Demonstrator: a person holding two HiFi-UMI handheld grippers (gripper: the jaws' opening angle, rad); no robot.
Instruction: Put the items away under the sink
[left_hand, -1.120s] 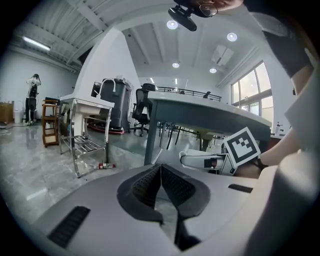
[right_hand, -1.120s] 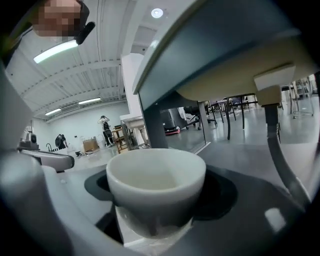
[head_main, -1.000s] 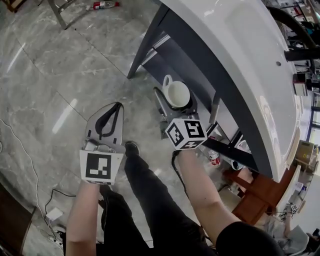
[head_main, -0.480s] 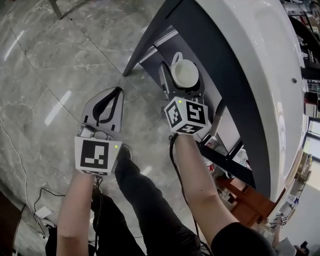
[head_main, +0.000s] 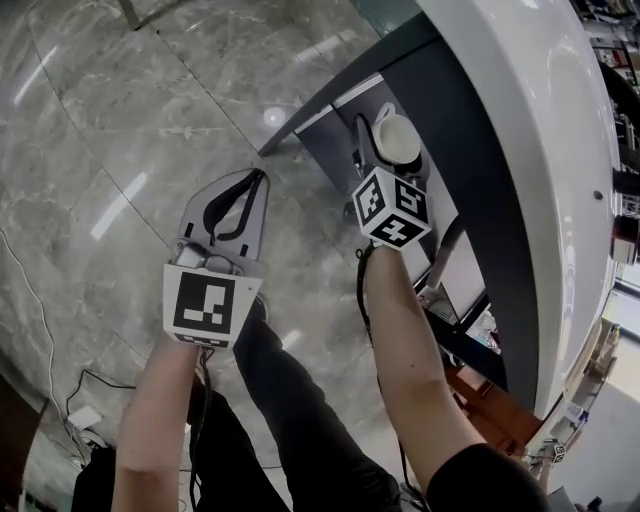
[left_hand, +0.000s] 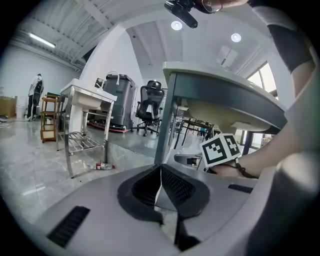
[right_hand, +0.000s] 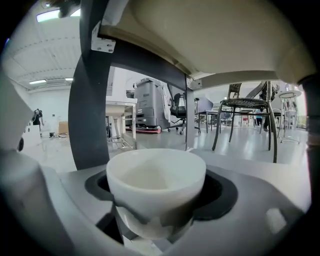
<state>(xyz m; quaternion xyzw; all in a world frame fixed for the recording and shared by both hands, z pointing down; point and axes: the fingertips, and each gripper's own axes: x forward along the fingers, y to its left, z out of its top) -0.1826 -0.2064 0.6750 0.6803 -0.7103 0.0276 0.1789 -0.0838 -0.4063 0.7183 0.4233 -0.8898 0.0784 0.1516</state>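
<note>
We hold a white cup in the right gripper, whose fingers are clamped on its lower body. In the head view it sits right of centre near the top, at the dark frame under the sink. It looks like glazed ceramic: light and stiff, but probably slippery and breakable, so we judge a grip low on the body safer than one on the handle. The left gripper, left of centre over the floor, has its fingers together on nothing.
</note>
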